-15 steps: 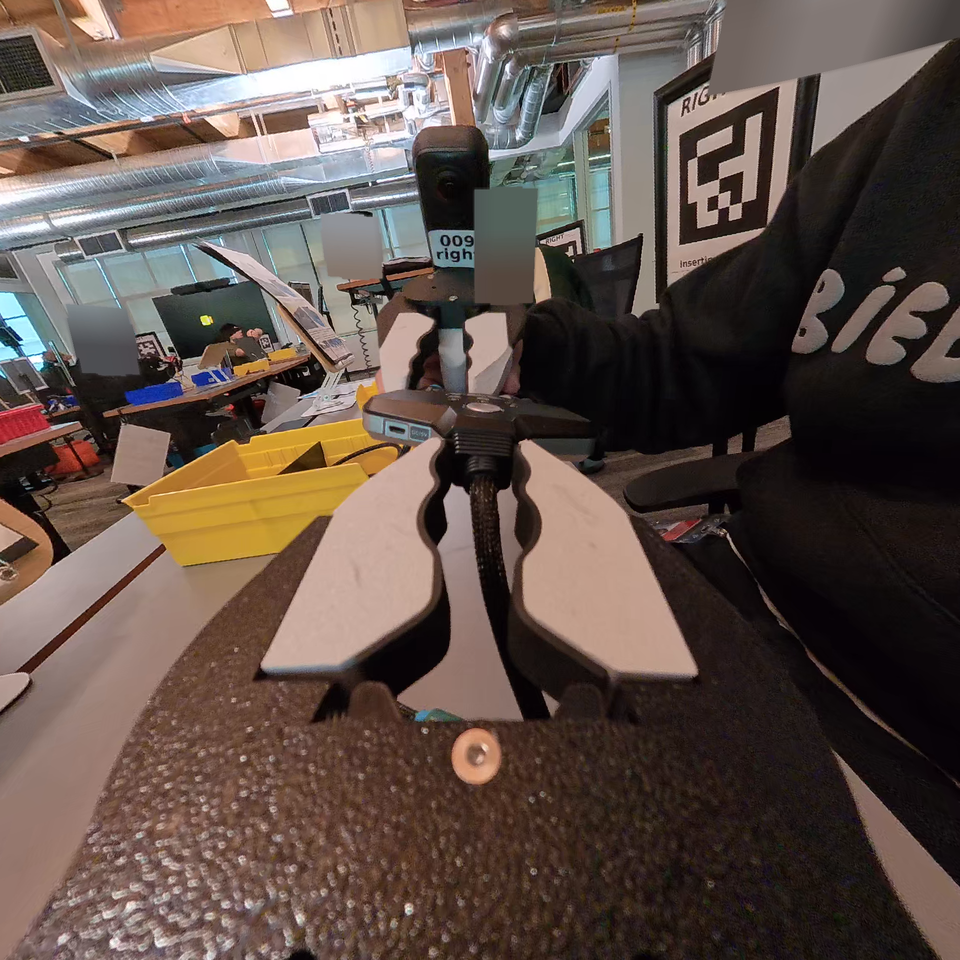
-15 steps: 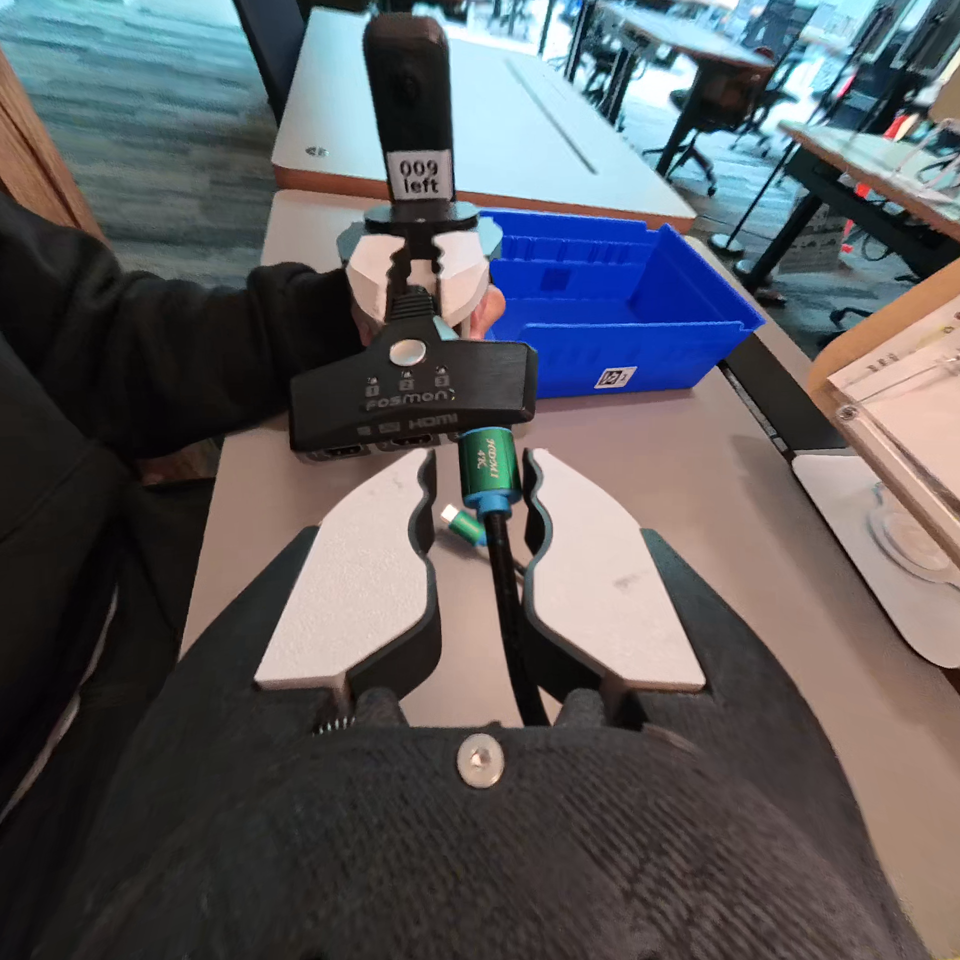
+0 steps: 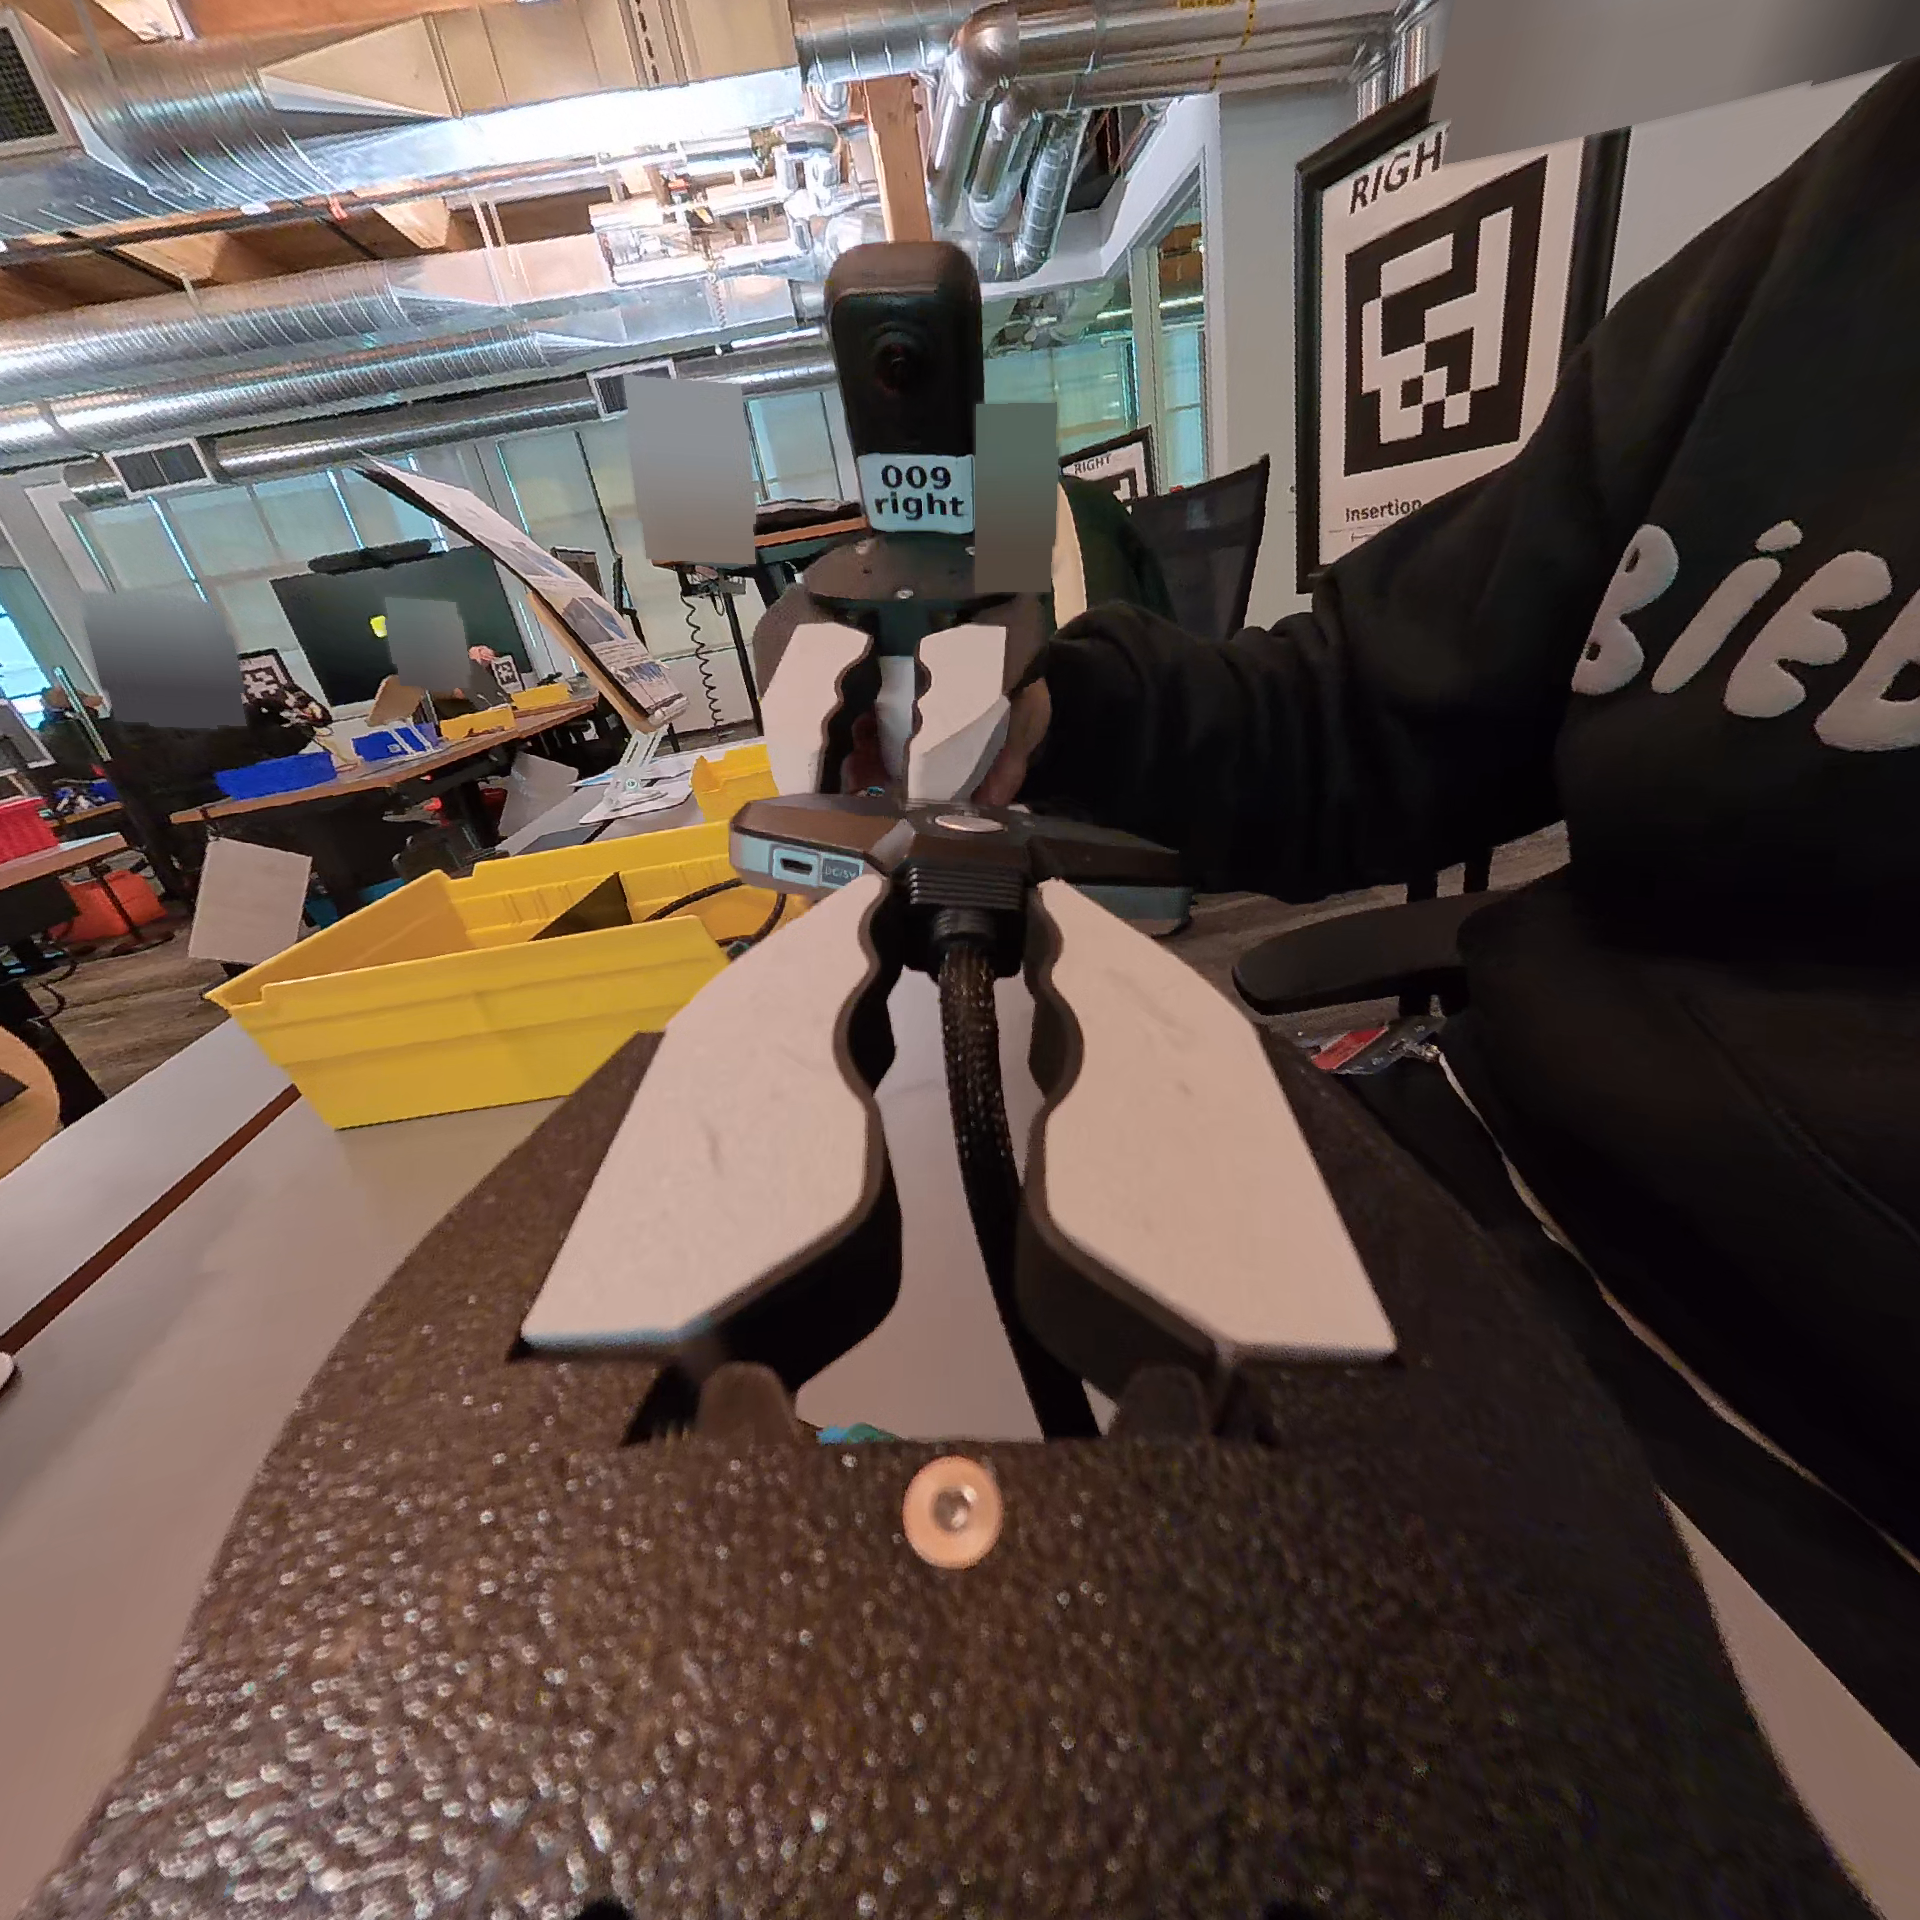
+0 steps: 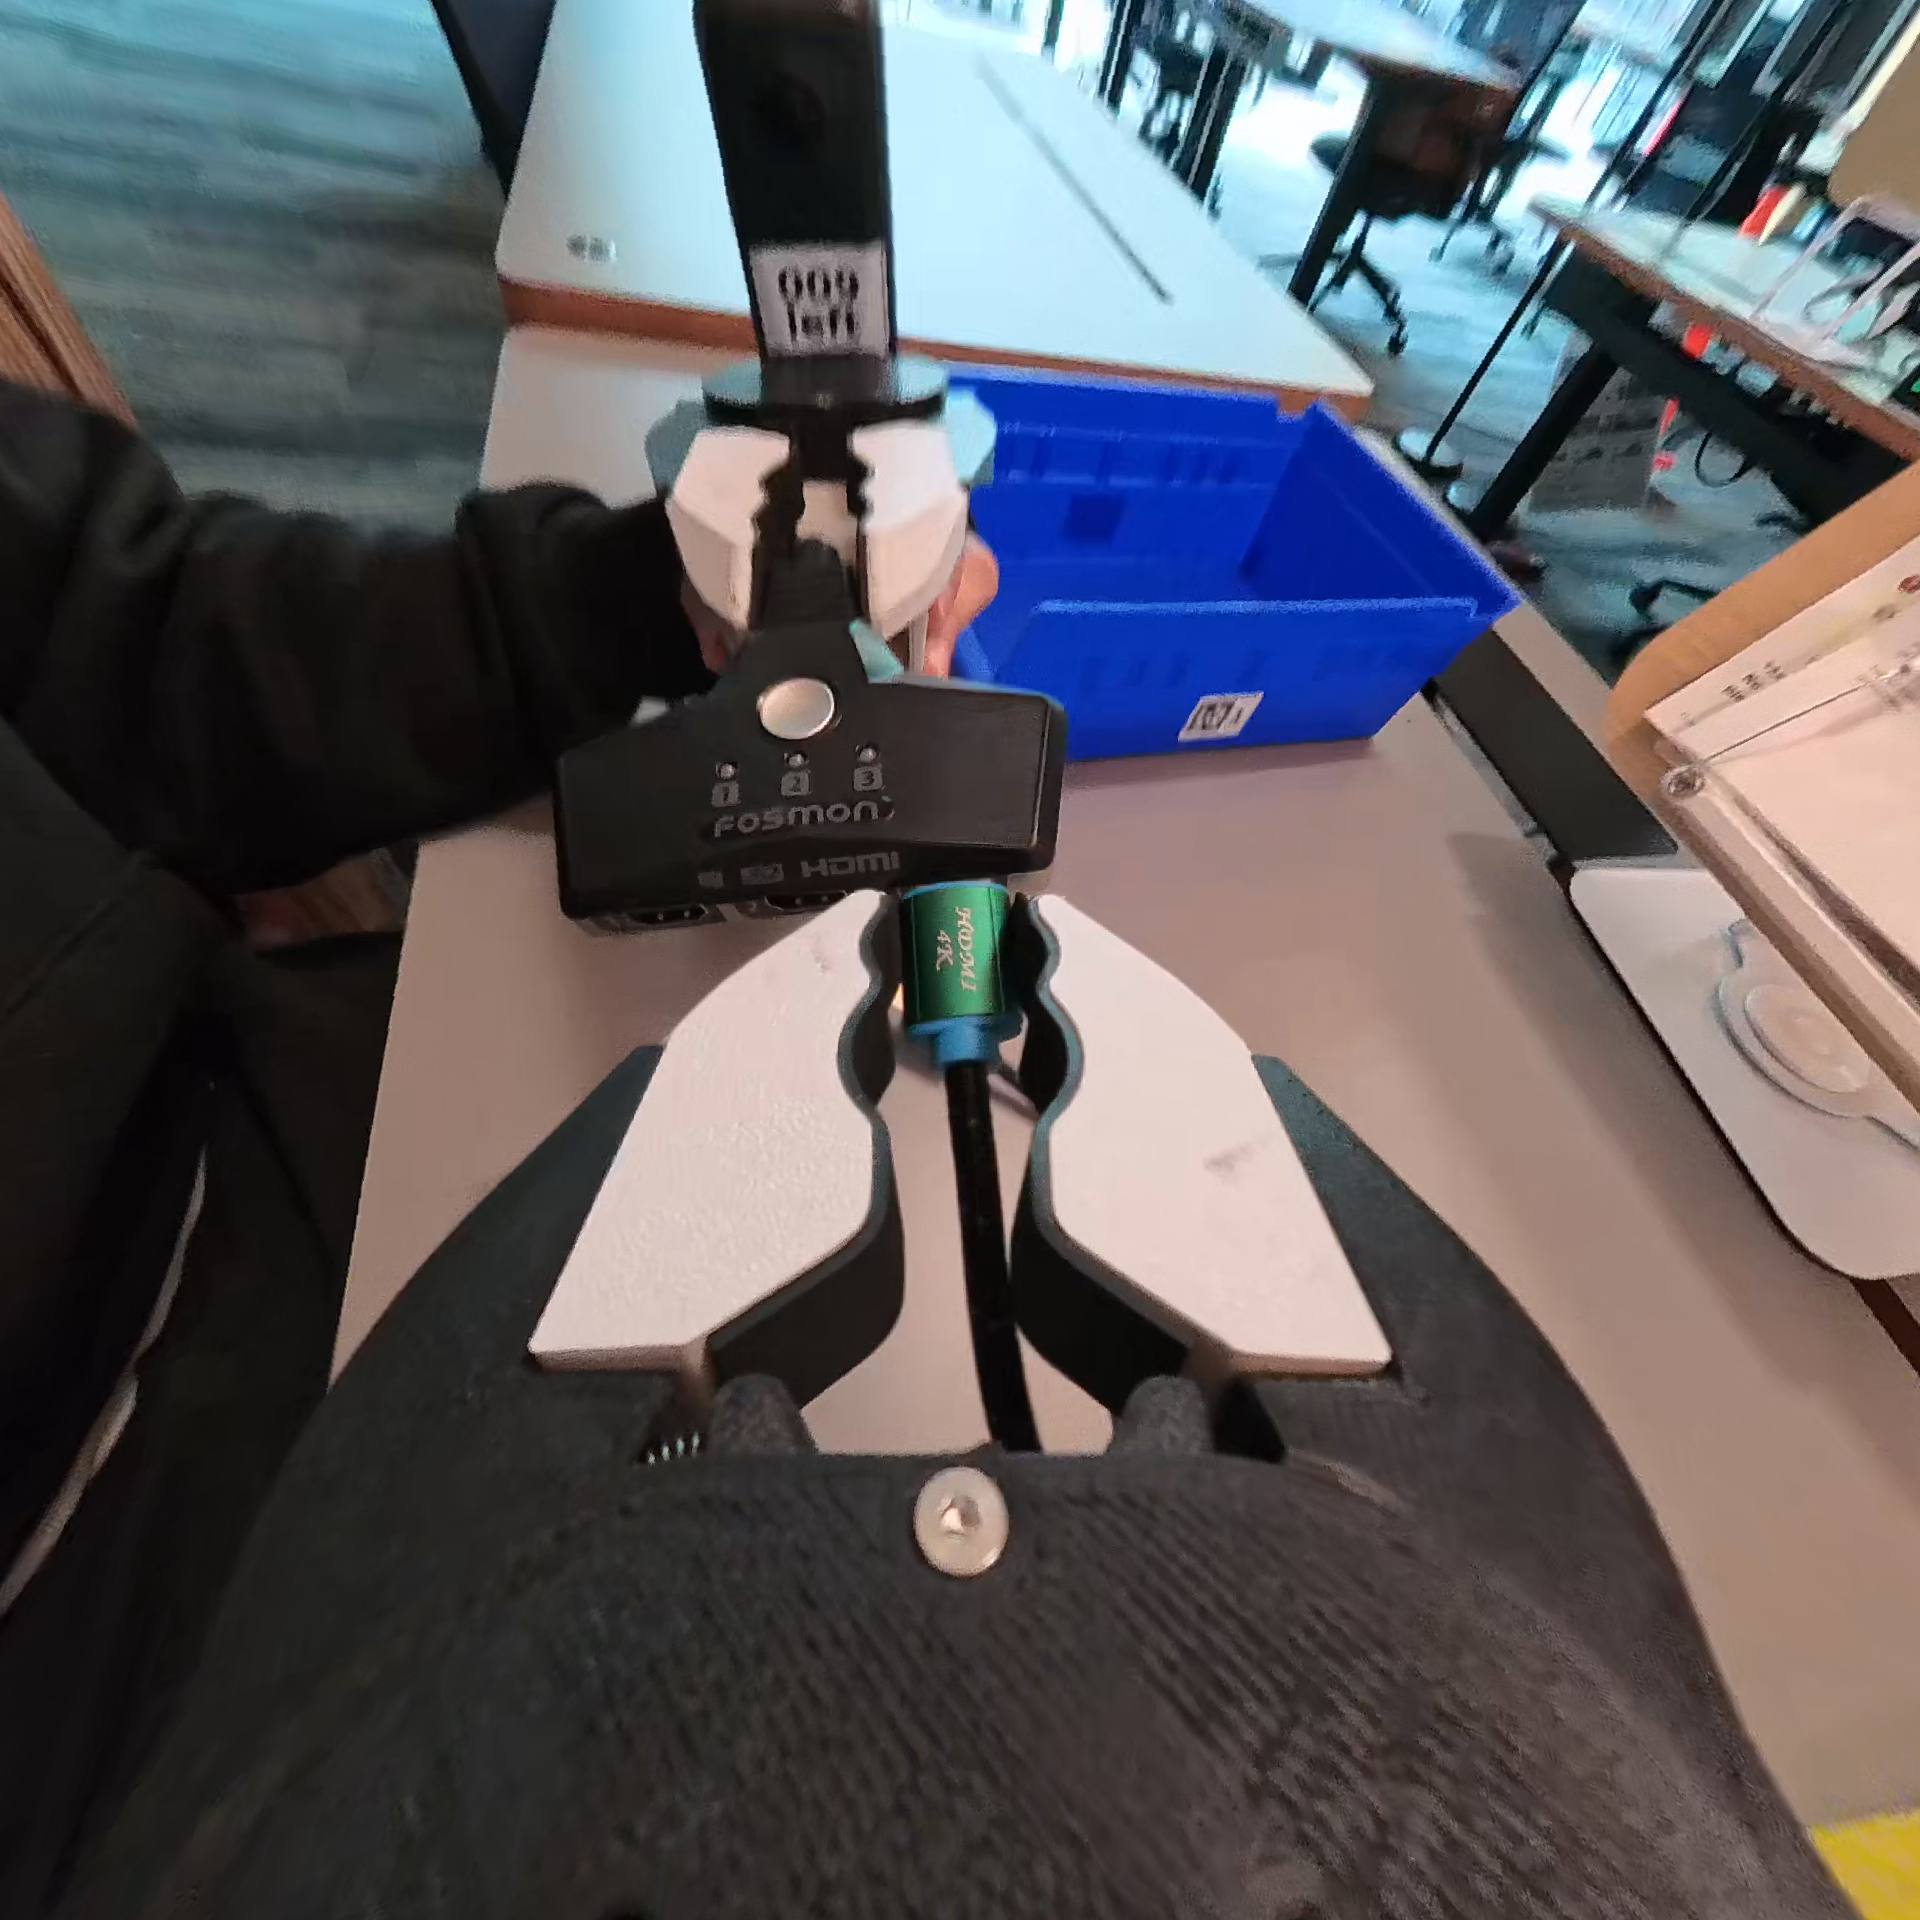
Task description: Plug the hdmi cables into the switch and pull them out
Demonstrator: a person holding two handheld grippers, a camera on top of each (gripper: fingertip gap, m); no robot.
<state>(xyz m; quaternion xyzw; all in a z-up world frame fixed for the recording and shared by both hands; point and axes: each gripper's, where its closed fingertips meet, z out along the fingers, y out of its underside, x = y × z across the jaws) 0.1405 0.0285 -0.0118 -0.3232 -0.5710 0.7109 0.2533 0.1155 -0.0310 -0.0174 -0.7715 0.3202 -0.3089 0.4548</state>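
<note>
The black HDMI switch hangs above the grey table between the two grippers. My right gripper is shut on a green HDMI plug, which sits in the switch's right-hand port; its black cable runs back between the fingers. The two ports to the left are empty. My left gripper is shut on the ribbed collar of the switch's braided cable, with the switch just beyond. Each gripper also shows in the other's view: the left and the right.
A blue bin stands just behind the switch on the right. A yellow bin sits on the table ahead of the left gripper. A clear stand with papers is at the table's right edge. The person's black sleeve lies to the left.
The right gripper's fingers have closed in on the green plug and moved up toward the switch. The loose plug end seen under the fingers earlier is now out of sight. The left gripper keeps its hold.
</note>
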